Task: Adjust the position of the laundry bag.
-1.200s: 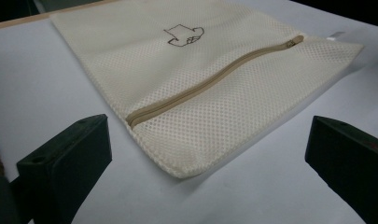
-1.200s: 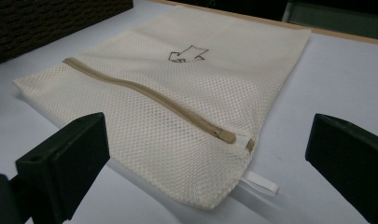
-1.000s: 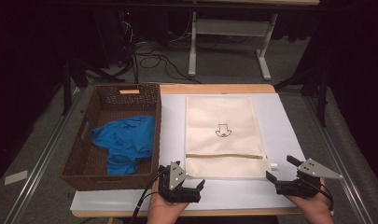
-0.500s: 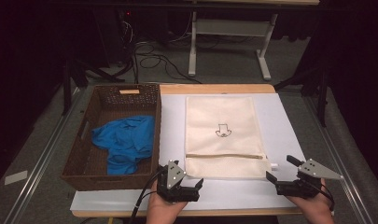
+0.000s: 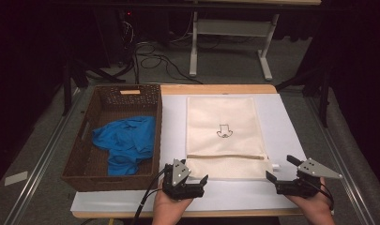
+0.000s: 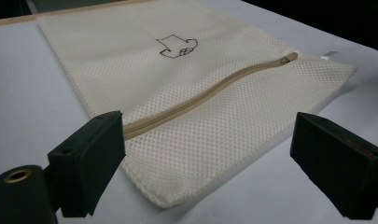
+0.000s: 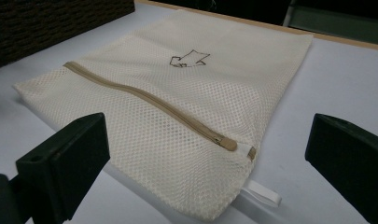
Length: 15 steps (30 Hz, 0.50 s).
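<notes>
A cream mesh laundry bag (image 5: 223,136) lies flat on the white table top, its tan zipper (image 6: 210,93) shut across the near end and a small line drawing (image 7: 189,59) printed on it. My left gripper (image 5: 193,176) sits at the bag's near-left corner. Its jaws have just been closing a little but still stand wide, the corner (image 6: 168,186) lying low between them, untouched. My right gripper (image 5: 282,168) rests open at the near-right corner, facing the zipper pull (image 7: 226,143) and a white tab (image 7: 261,192).
A dark wicker basket (image 5: 79,164) holding a crumpled blue cloth (image 5: 126,140) stands left of the bag, close to my left gripper. The white sheet (image 5: 286,122) shows bare at the right. Beyond the table's wooden far edge are floor cables and a desk frame.
My left gripper has edged slightly toward the bag's near-left corner and its jaws look a little narrower. The right gripper and the bag have stayed put.
</notes>
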Each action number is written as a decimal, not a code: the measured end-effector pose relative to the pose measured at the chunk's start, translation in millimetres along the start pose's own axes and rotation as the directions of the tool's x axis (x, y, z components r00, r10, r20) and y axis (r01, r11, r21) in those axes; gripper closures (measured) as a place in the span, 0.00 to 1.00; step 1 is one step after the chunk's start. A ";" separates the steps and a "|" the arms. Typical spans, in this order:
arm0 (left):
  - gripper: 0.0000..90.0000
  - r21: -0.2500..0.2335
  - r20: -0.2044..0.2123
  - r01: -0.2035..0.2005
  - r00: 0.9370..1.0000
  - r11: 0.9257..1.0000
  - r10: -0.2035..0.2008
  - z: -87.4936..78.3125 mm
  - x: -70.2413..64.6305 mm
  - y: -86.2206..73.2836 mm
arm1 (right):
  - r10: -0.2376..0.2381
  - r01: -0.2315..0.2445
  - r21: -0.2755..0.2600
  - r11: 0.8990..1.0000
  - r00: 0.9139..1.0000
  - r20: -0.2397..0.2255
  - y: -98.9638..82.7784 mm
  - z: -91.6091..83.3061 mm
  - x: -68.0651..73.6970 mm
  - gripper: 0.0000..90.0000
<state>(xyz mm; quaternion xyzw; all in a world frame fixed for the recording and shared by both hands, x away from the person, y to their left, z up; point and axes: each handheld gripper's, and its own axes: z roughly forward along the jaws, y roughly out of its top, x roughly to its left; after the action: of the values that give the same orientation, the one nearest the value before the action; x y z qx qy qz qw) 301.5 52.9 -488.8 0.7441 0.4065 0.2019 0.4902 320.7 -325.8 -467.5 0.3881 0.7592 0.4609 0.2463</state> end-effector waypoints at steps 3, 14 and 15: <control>0.17 0.028 0.003 0.009 1.000 1.000 -0.009 12.2 0.6 0.7 | -0.001 0.001 0.008 1.000 1.000 -0.004 1.0 4.7 0.5 0.01; 0.28 0.207 -0.094 0.057 0.995 0.977 -0.039 29.3 17.0 -9.3 | 0.010 -0.011 0.144 0.990 1.000 0.011 -5.3 36.6 -5.6 0.20; 0.28 0.214 -0.095 0.070 0.994 0.974 -0.051 29.9 18.9 -10.0 | 0.010 -0.011 0.144 0.990 1.000 0.011 -5.3 36.6 -5.6 0.20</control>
<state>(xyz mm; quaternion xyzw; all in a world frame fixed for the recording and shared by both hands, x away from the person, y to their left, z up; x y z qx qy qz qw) 329.4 53.0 -512.7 0.7707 0.4699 0.1742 0.3935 348.8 -313.2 -488.7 0.4110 0.7871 0.4043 0.2192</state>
